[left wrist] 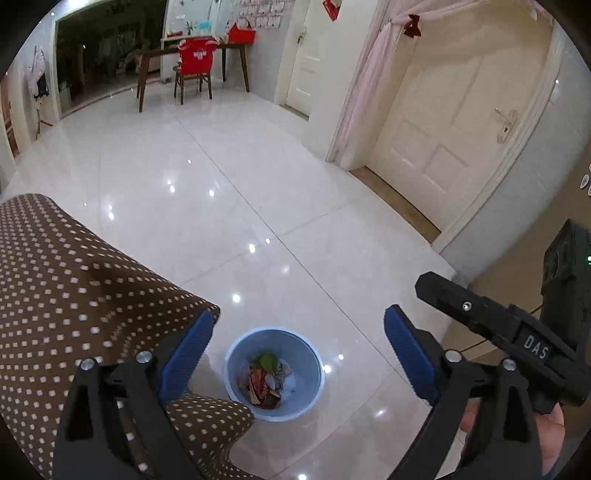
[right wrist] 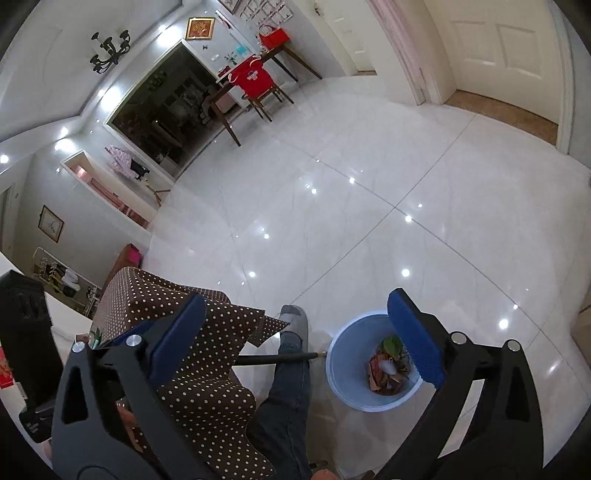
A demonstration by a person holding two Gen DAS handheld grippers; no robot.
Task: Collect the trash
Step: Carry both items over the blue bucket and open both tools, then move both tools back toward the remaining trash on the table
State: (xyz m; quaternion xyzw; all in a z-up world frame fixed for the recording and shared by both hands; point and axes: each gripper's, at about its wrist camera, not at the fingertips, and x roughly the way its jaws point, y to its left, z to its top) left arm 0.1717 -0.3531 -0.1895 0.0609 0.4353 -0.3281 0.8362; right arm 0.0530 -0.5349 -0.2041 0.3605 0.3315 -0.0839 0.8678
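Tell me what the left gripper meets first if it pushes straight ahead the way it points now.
Most likely the blue bin on the floor, between and below the open left gripper, landing on the trash inside. Nothing shows in between, though depth is hard to judge here.

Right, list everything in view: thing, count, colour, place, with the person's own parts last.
bin: one, light blue, on the floor beside the tablecloth
trash: a small heap, brown, red and white with a green leaf, inside the bin
tablecloth: one, brown with white dots, draped at the near left
floor: white glossy tiles
table: one, dark wood, far end of the room
chair: one, wood with a red cover, at the table
red bag: one, on the table
door: one, cream, on the right, closed
chandelier: one, black, on the ceiling
leg: one, jeans and a grey sock, by the bin
left gripper: black with blue pads, open, empty, above the bin
right gripper: the same, open, empty
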